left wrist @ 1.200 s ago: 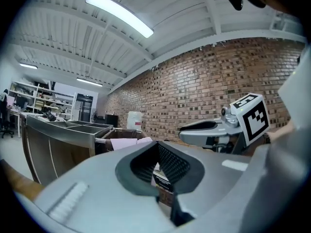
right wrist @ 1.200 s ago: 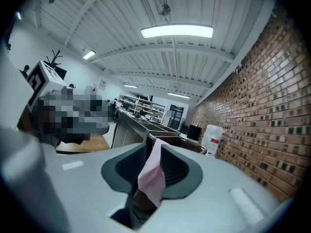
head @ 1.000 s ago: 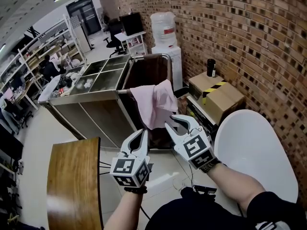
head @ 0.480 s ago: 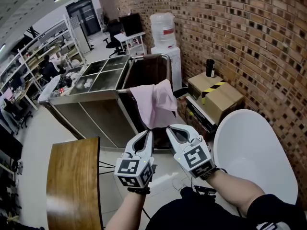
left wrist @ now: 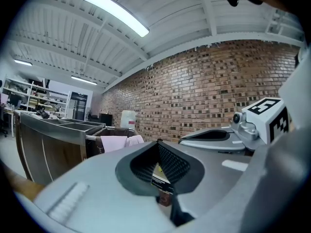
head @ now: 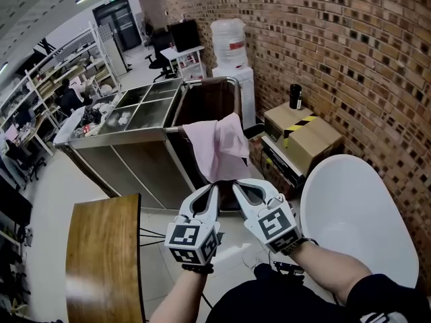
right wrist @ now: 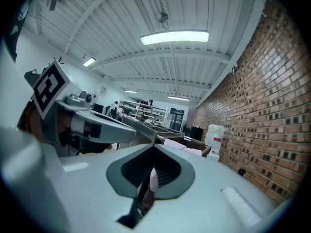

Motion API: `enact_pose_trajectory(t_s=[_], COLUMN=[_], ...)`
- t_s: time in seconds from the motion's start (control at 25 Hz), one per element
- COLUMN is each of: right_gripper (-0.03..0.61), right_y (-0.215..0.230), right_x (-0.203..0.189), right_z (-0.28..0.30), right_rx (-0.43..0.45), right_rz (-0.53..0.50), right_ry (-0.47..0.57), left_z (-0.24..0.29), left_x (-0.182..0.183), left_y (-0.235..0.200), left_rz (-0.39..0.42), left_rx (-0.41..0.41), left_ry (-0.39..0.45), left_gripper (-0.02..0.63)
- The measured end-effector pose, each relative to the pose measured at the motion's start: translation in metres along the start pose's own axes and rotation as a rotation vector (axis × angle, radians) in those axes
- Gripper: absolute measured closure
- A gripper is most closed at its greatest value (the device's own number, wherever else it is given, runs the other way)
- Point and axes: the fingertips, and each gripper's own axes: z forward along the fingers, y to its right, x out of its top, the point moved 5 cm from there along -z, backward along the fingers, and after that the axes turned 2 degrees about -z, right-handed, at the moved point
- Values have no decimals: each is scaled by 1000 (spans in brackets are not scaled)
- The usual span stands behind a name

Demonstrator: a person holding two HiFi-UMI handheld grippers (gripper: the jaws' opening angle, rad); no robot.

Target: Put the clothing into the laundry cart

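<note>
- The pale pink cloth garment (head: 219,147) is draped over the near rim of the dark brown steel-framed laundry cart (head: 210,99). Most of it dangles outside, so it's not in yet.
- My right tongs (head: 237,184) are clamped fully together at the garment's bottom hem. The right gripper view shows a sliver of pink pinched between the pads.
- My left tongs (head: 213,190) are closed too, just beside the right ones, with nothing in them as far as I can see.
- Step in hand, I reckon: getting a hold on that hanging tail.
- The next move calls for lifting the hem over the rim and letting go inside the cart, without dragging the rest back out.
</note>
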Motion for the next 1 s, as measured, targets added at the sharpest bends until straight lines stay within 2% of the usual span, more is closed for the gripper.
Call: enact_pose_trajectory(t_s=[0.16, 0.32, 0.48, 0.8, 1.0], right_gripper=[578, 578, 578, 578, 578], right_y=[-2, 3, 0, 3, 5], right_x=[-1, -5, -1, -1, -4], right_z=[-2, 1, -2, -1, 2], right_rx=[-2, 5, -6, -10, -8], right_rz=[44, -30, 50, 41, -9], right_ry=[-11, 7, -15, -14, 0], left_z=[1, 4, 5, 8, 8], left_x=[0, -3, 0, -4, -4], left_y=[2, 4, 4, 4, 2], left_rz=[0, -2, 1, 2, 0], left_rx=[6, -6, -8, -13, -14], left_ry=[-10, -8, -7, -15, -13], left_gripper=[612, 612, 612, 612, 612])
